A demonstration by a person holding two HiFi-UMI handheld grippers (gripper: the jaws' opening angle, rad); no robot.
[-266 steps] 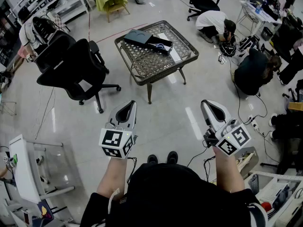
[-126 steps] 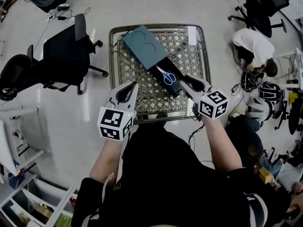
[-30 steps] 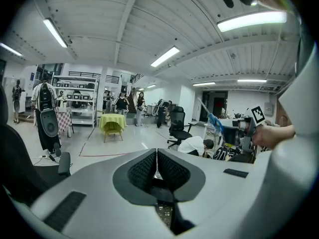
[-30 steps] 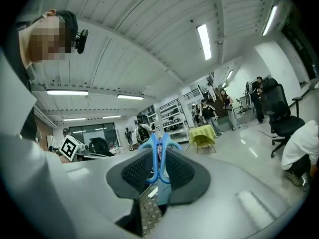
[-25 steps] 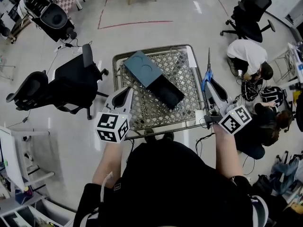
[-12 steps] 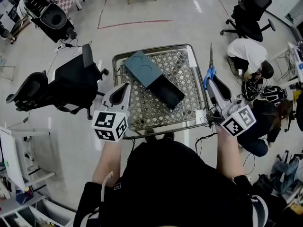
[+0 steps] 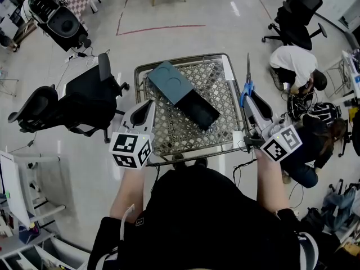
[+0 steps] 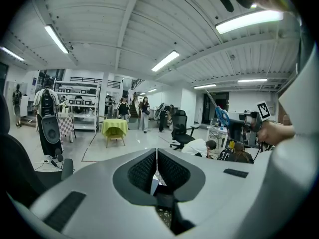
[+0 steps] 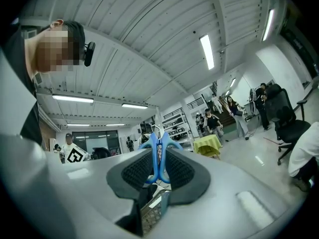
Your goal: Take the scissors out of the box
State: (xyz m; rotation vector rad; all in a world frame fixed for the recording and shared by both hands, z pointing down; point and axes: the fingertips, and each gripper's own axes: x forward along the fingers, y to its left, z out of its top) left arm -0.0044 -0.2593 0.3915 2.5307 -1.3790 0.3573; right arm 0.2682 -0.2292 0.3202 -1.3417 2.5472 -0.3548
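Two grippers show: our right gripper (image 7: 248, 97) clamps blue-handled scissors (image 7: 246, 86), handles half hidden between its pads; our left gripper (image 7: 150, 103) is closed and empty, near the open box (image 7: 183, 93).

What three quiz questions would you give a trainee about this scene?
1. True or false: the scissors lie inside the box.
2. Which gripper holds the scissors: A left, B right, C neither?
3. Fill in: the box rests on the mesh ____.

Key
1. False. They are out of the box, held up at its right.
2. B. The right gripper has its jaws shut on them.
3. table
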